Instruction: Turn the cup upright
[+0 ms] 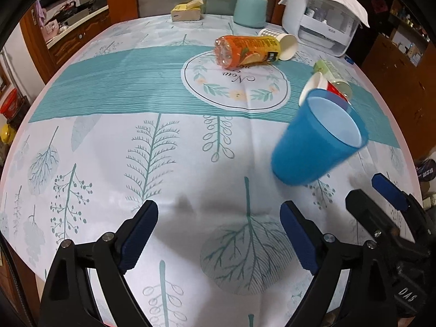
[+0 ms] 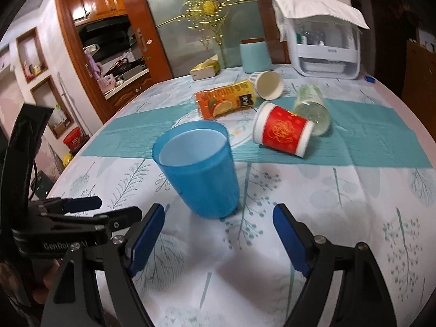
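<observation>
A blue plastic cup (image 2: 199, 171) stands mouth up on the tablecloth, just ahead of my right gripper (image 2: 219, 223), which is open and empty with its fingers apart from the cup. In the left wrist view the cup (image 1: 316, 144) is at the right. My left gripper (image 1: 219, 220) is open and empty over bare cloth, left of the cup. The right gripper (image 1: 381, 190) shows in the left wrist view, and the left gripper (image 2: 90, 207) shows in the right wrist view.
Behind the cup lie a red paper cup (image 2: 283, 130), a clear bottle (image 2: 313, 109), an orange juice bottle (image 2: 226, 100) and a checked paper cup (image 2: 267, 84). At the back stand a teal canister (image 2: 254, 55), a tissue box (image 2: 205, 69) and a white appliance (image 2: 324, 51).
</observation>
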{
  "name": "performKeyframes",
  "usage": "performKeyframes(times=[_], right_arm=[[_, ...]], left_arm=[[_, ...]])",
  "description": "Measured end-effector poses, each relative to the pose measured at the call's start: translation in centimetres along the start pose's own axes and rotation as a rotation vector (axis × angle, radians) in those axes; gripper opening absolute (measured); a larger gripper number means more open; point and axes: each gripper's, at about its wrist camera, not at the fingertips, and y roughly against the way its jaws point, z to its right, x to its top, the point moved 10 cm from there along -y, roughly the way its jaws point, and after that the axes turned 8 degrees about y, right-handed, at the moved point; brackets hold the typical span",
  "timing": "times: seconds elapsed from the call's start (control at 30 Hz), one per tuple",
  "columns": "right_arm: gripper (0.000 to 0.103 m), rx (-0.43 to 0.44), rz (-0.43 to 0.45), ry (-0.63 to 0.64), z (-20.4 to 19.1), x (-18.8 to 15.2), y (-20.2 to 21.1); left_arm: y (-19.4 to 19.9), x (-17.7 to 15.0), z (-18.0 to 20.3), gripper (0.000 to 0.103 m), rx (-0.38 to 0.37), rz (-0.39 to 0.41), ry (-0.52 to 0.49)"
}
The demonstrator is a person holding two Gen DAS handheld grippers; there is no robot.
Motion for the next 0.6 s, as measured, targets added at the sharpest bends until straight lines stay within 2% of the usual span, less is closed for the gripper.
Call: performKeyframes(times=[0.17,0.47,0.6], right_arm=[[0.082,-0.021,-0.028,-0.049,0.9,-0.5,1.4],[0.082,-0.083,-0.022,-0.06,1.8,-0.3,4.6],[0.082,-0.11,-0.018,-0.073,2.5,0.1,5.7]], left_arm=[[1.2,-0.5,0.9,0.09,0.015,0.036,-0.024],[3.4,-0.4,2.3,0.09,0.043,0.089,-0.06],[4.7,0.0,2.9,0.09,0.032,0.109,-0.054]])
